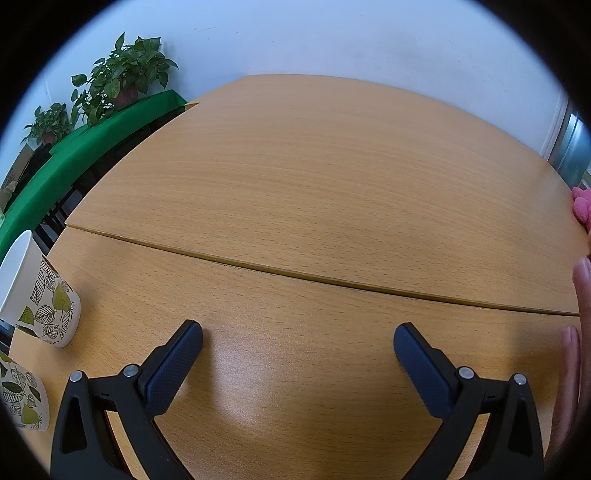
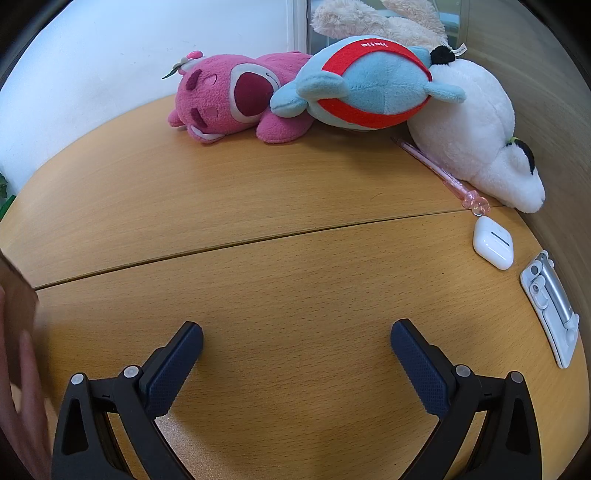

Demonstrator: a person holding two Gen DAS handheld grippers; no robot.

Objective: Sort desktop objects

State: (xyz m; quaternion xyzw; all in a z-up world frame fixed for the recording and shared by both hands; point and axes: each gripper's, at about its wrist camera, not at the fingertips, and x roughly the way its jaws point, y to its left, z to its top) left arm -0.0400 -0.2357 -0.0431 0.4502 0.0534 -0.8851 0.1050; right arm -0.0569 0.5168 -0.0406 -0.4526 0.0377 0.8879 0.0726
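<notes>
I count two grippers. The left gripper [image 1: 298, 338] has its fingers spread wide with nothing between them, above bare wooden table [image 1: 314, 177]. The right gripper [image 2: 297, 338] is likewise spread wide and empty over the same table.

Item count, left wrist view:
- Two leaf-patterned paper cups: one cup [image 1: 40, 295] lying tilted at the left edge, a second cup [image 1: 22, 398] below it, cut off by the frame.
- Two potted plants [image 1: 122, 74] on a green-covered surface [image 1: 85, 144] beyond the table.
- Blurred fingertips of a hand [image 1: 576, 332] at the right edge.

Item count, right wrist view:
- Four plush toys in a cluster at the far side: one pink plush [image 2: 236, 96], one blue-and-red plush [image 2: 369, 88] resting partly on it, one white plush [image 2: 480, 129] to the right, and one beige plush [image 2: 380, 18] behind, mostly hidden.
- One pink pen [image 2: 436, 170] lying just beside the white plush.
- One white earbud case [image 2: 493, 242] near the pen's end.
- One silver-and-white folding stand [image 2: 552, 310] at the right edge; I cannot identify it with certainty.

The text on the red band is too small for me to read.
</notes>
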